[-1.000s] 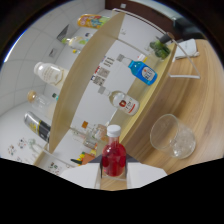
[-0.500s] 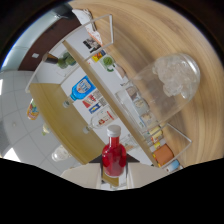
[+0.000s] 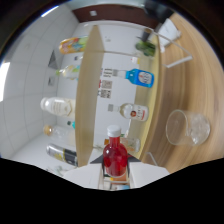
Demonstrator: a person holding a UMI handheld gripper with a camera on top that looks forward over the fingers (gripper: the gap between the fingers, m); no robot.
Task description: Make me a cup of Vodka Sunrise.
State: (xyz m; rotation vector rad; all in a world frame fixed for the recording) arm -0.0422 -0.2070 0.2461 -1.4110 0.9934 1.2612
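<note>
Plainly, the claw (image 3: 116,172) holds a small red bottle (image 3: 115,157) with a white cap, pinched at both sides. Beside the bottle, over the wooden bench (image 3: 192,90), sits a clear glass (image 3: 186,128). Tipped too early, syrup could miss it.

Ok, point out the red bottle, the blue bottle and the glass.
red bottle (image 3: 115,159), gripper view, on its red body.
blue bottle (image 3: 140,77), gripper view, on its label.
glass (image 3: 187,127), gripper view, on its clear wall.
</note>
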